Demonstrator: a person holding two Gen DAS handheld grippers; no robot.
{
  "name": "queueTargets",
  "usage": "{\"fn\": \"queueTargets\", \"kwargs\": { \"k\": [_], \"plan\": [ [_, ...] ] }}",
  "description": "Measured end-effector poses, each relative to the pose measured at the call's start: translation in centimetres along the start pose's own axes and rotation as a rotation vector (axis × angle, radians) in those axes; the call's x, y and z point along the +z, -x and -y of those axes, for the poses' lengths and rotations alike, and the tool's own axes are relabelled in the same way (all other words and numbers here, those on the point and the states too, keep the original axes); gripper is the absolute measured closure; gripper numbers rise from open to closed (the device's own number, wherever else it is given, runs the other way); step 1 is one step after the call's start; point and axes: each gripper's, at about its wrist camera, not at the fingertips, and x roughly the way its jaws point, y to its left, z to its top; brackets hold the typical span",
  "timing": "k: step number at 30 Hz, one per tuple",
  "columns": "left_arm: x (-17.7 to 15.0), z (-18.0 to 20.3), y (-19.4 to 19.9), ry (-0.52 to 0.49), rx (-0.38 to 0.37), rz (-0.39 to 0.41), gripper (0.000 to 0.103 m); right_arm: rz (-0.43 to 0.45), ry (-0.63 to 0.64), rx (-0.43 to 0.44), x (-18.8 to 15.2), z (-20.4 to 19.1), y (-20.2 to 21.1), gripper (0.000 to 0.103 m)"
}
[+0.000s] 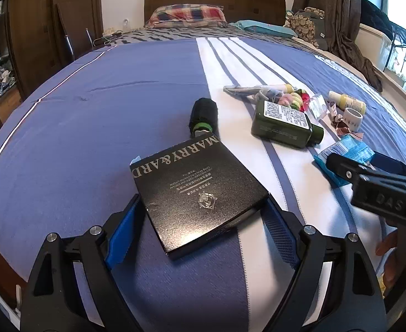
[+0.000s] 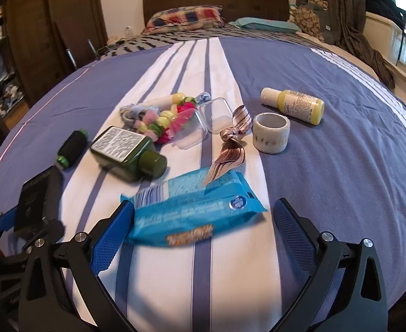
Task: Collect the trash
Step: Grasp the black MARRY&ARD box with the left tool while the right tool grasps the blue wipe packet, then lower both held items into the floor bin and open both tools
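We see the left gripper (image 1: 200, 215) w/ jaws wide, straddling the black box (image 1: 197, 193) on the bed cover (image 1: 92, 116); pads look just at its edges, can't tell if they press. Taking the green bottle (image 2: 125, 149) as landmark: the box lies left & nearer to us, the black spool (image 2: 72, 146) just left of it. The blue wrapper (image 2: 192, 207) sits nearer than the bottle, between the wide-spread jaws of the right gripper (image 2: 203, 229), left pad touching or nearly so, right pad apart. Tape roll (image 2: 270, 132) & yellow bottle (image 2: 294, 103) lie right of it.
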Motion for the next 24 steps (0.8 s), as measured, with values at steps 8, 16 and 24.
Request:
{"fn": "queueTargets", "kwargs": {
  "k": [8,16,24],
  "plan": [
    [-0.2,-0.3,-0.2,0.002,-0.008,0.013,0.023,0.028,0.048,-0.045,-0.1,-0.4,-0.4,0.033],
    [-1.2,0.2,1.0,-0.015,-0.027,0.016,0.024,0.020,0.073,0.028,-1.3,-0.1,2.0,0.076],
    [-3.2,1.3,3.2,-0.013,-0.063,0.006,0.027,0.010,0.062,0.097,-3.2,0.3,4.6,0.091]
  ]
}}
